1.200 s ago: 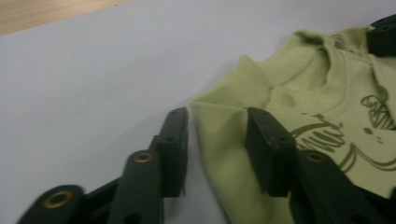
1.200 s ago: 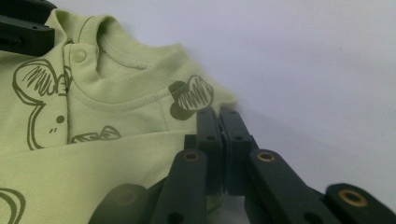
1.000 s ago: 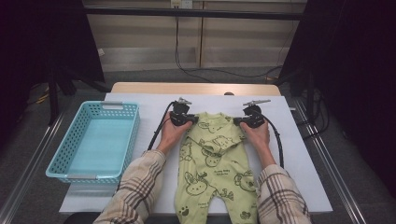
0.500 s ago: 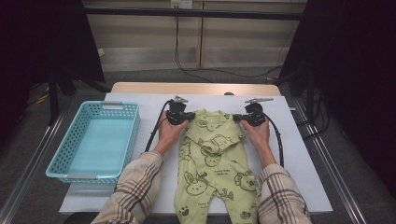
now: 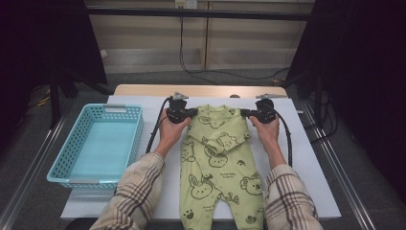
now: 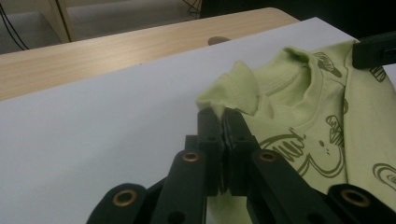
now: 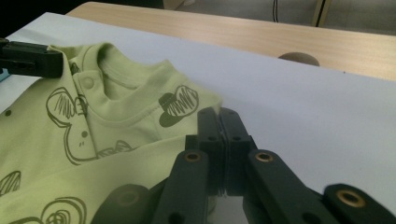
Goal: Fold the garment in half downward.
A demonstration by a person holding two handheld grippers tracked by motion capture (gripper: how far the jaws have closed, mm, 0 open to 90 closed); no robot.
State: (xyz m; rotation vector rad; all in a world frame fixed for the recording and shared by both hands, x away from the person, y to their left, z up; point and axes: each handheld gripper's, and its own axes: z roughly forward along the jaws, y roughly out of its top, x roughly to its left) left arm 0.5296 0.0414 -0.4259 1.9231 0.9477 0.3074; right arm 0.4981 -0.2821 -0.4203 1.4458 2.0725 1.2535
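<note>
**Green romper pinched at both shoulders**

High view: the romper lies flat on the white counter, a blue basket beside it.

Left gripper view: the left claw is clamped on a shoulder fold, probably for lifting.

Right gripper view: the right claw grips the other shoulder; bare wood beyond.

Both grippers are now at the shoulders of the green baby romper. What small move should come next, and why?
Probably lift both shoulders together, evenly. The left gripper is shut on a pinch of the romper at one shoulder, and the right gripper is shut on the fabric edge at the other. The legs lie flat on the white sheet, so an even lift should keep the garment straight.
</note>
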